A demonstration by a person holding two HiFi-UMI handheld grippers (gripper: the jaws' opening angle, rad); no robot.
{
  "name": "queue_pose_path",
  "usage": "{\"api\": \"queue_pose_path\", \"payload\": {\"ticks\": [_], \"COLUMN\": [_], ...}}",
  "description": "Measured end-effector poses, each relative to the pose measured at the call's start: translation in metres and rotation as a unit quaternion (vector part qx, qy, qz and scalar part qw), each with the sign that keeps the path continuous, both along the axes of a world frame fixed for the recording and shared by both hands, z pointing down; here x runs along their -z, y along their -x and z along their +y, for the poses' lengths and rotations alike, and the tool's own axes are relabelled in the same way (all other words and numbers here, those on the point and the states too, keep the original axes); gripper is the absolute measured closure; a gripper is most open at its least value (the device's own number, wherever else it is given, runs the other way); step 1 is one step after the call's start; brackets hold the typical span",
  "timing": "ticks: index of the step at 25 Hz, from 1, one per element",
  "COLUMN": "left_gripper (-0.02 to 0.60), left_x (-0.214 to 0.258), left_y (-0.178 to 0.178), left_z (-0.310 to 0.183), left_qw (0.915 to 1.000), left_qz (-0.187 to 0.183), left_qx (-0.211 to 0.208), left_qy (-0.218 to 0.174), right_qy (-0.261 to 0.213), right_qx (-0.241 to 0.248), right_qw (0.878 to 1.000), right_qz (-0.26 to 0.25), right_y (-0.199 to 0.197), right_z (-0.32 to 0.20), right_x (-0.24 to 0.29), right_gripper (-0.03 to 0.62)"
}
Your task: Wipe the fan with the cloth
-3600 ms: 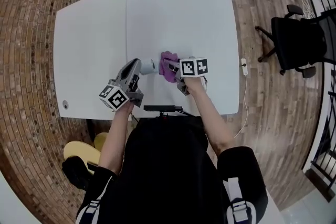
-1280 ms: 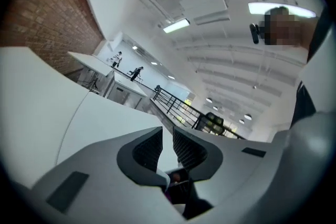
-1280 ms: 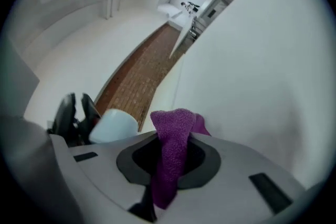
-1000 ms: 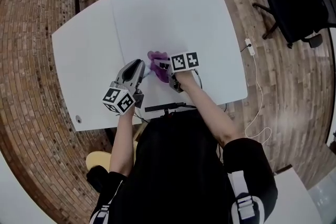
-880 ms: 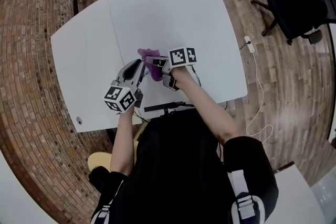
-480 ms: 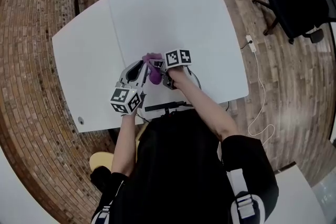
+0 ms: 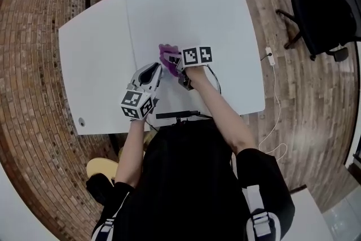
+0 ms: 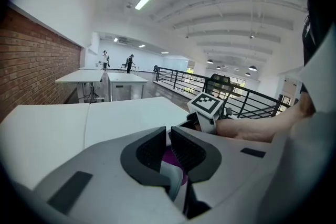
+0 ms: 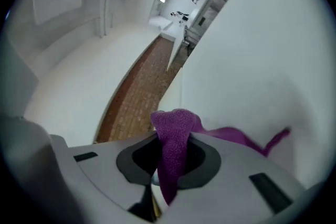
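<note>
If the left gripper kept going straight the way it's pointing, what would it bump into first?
Probably the purple cloth, seen just beyond its fingers, then the right gripper holding it; depth is unclear. The left gripper has just been closing its fingers on the fan.

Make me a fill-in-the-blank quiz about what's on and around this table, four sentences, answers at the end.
1. The right gripper is shut on a ___ cloth.
2. The table has a plain ___ top.
3. In the head view, a black office ___ stands on the wooden floor to the right of the table.
4. In the left gripper view, the wall at the left is made of ___.

Missing words: purple; white; chair; brick
</note>
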State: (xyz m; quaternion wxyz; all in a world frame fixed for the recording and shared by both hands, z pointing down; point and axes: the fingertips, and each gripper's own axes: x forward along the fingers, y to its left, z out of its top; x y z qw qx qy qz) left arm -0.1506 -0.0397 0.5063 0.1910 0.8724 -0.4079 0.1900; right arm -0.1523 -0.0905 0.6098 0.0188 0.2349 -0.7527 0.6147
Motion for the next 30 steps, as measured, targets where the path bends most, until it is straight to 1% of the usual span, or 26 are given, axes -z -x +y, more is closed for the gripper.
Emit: {"api": "queue_pose_path", "payload": {"ticks": [1,2,4,6,8,10,11,12,13,14,15,17,18,19,21,22,23,26,27,29,30], "left_gripper": [0.546,0.548,0.548,0.552,0.552,0.558,0.56,0.561,0.56,0.561,0.56,0.56,0.56,0.561,0.561,0.561,0.561,0.565,0.566,0.571,0.571], "left_x": [0.0,-0.001,-0.002,-0.002,-0.001,-0.001,-0.001,-0.002,-0.002,-0.001,-0.001,0.0,0.0,0.0,-0.002,-0.002,-0.003,-0.003,-0.002,-0.001,0.001], "left_y": [0.0,0.0,-0.002,-0.002,0.0,0.001,0.0,-0.001,-0.002,-0.002,-0.001,0.001,0.002,0.002,0.0,-0.002,-0.004,-0.006,-0.005,-0.003,-0.003], "left_z": [0.0,0.001,0.002,0.001,0.0,-0.001,-0.001,0.0,0.001,0.001,0.001,-0.001,-0.001,-0.001,0.001,0.002,0.003,0.001,0.001,0.0,0.0], "left_qw": [1.0,1.0,1.0,1.0,0.9999,0.9999,0.9999,0.9999,0.9999,0.9999,0.9999,0.9999,0.9999,0.9999,0.9998,0.9998,0.9998,0.9998,0.9998,0.9997,0.9997], "left_qz": [0.001,0.001,-0.002,-0.005,-0.007,-0.008,-0.007,-0.007,-0.007,-0.006,-0.006,-0.006,-0.006,-0.007,-0.008,-0.008,-0.008,-0.009,-0.01,-0.006,0.001], "left_qx": [0.002,0.004,0.005,0.005,0.007,0.01,0.01,0.009,0.008,0.006,0.006,0.007,0.008,0.009,0.01,0.011,0.011,0.009,0.009,0.01,0.01], "left_qy": [0.0,0.0,-0.002,-0.004,-0.006,-0.007,-0.007,-0.006,-0.006,-0.006,-0.006,-0.009,-0.011,-0.012,-0.012,-0.012,-0.011,-0.016,-0.017,-0.02,-0.023], "right_qy": [0.02,0.041,0.069,0.078,0.061,0.039,0.03,0.022,0.011,-0.002,-0.019,-0.042,-0.041,-0.03,0.002,0.012,0.016,0.019,0.028,0.052,0.059], "right_qx": [0.012,0.022,0.019,0.004,0.019,0.066,0.098,0.125,0.14,0.136,0.116,0.066,0.053,0.051,0.076,0.09,0.093,0.067,0.074,0.116,0.141], "right_qw": [0.999,0.998,0.997,0.997,0.995,0.989,0.983,0.978,0.973,0.973,0.976,0.986,0.989,0.992,0.991,0.989,0.987,0.985,0.984,0.981,0.977], "right_qz": [-0.028,-0.039,-0.02,0.023,0.078,0.128,0.149,0.168,0.182,0.187,0.181,0.147,0.128,0.114,0.108,0.117,0.131,0.158,0.157,0.149,0.148], "right_y": [0.014,0.026,0.034,0.026,0.016,0.008,0.003,-0.003,-0.01,-0.015,-0.019,-0.015,-0.007,0.003,0.023,0.028,0.028,0.005,-0.002,-0.012,-0.015], "right_z": [0.006,0.015,0.028,0.031,0.034,0.044,0.053,0.06,0.063,0.058,0.045,0.011,-0.003,-0.009,-0.001,0.01,0.02,0.043,0.058,0.099,0.118], "right_x": [0.0,-0.008,-0.037,-0.063,-0.077,-0.082,-0.082,-0.081,-0.078,-0.072,-0.063,-0.047,-0.045,-0.048,-0.067,-0.077,-0.084,-0.088,-0.089,-0.092,-0.092], "right_gripper": [0.537,0.537,0.537,0.537,0.537,0.537,0.537,0.537,0.537,0.537,0.537,0.537,0.537,0.537,0.537,0.537,0.537,0.537,0.537,0.537,0.537]}}
